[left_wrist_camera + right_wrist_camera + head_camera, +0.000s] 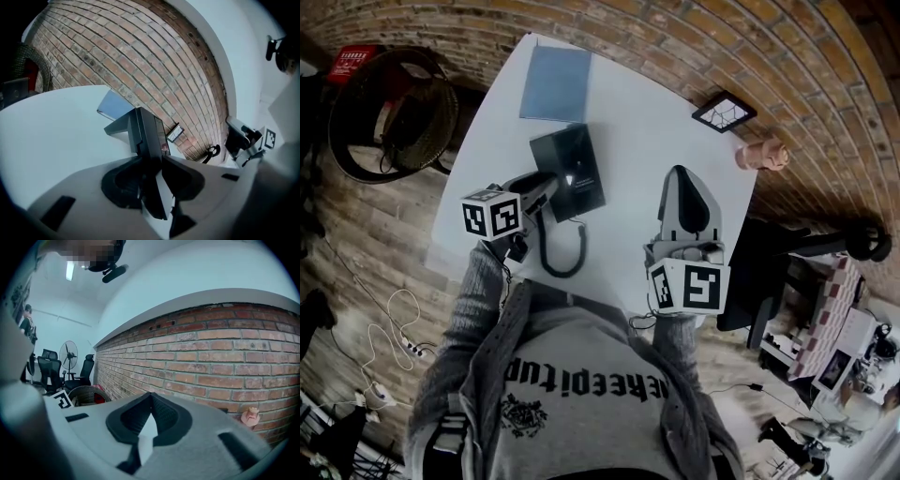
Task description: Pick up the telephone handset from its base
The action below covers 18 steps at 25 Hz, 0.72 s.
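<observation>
Black against a white table [628, 122], the telephone handset [151, 180] sits on the left side of its base [574, 159], its cord [565, 255] looping toward the table's near edge. The left claw [546, 184] is spread wide, one jaw on either side of the handset, with neither pad pressing on it. The right claw [680, 178], jaws together and holding nothing, hangs over bare table to the right of the telephone. A blue notebook [555, 82] lies beyond the base, near the brick wall [694, 37].
</observation>
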Tool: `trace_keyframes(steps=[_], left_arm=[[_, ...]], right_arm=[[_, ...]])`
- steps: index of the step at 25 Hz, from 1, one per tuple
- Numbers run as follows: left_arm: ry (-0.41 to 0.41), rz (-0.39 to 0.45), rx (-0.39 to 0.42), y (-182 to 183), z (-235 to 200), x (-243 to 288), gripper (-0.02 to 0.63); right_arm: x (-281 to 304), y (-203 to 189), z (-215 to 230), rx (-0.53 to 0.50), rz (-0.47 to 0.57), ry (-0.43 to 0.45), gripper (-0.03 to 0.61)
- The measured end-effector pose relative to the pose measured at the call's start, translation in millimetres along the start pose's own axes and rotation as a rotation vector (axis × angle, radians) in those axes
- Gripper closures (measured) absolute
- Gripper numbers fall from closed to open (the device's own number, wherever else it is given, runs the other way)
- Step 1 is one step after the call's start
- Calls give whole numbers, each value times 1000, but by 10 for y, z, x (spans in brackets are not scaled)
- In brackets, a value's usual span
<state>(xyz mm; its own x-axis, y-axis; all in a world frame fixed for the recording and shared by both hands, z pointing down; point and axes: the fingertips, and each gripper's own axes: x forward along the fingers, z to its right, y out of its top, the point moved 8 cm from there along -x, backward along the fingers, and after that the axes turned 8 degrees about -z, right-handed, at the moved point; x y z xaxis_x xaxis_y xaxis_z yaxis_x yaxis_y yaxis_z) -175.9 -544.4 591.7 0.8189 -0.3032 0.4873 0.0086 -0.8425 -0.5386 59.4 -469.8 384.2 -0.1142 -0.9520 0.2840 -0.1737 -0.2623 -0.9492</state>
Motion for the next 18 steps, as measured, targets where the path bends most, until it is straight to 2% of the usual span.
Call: trace_keyframes(steps=[5, 8, 11, 15, 18], left_arm=[[-15, -3, -84, 21, 6, -31, 517], [-98, -28, -172, -45, 33, -3, 538], [-119, -32, -158, -49, 78, -22, 541], [-60, 7, -78, 54, 153, -145, 543], [-93, 65, -110, 83, 233, -221, 546]], right_arm=[[-5, -4, 0, -3, -1, -7, 575], [-15, -2, -8, -5, 3, -7, 575], [-37, 8, -19, -6, 9, -6, 575], [-91, 10, -24, -7, 20, -4, 575], [-142, 6, -10, -6, 28, 3, 575]])
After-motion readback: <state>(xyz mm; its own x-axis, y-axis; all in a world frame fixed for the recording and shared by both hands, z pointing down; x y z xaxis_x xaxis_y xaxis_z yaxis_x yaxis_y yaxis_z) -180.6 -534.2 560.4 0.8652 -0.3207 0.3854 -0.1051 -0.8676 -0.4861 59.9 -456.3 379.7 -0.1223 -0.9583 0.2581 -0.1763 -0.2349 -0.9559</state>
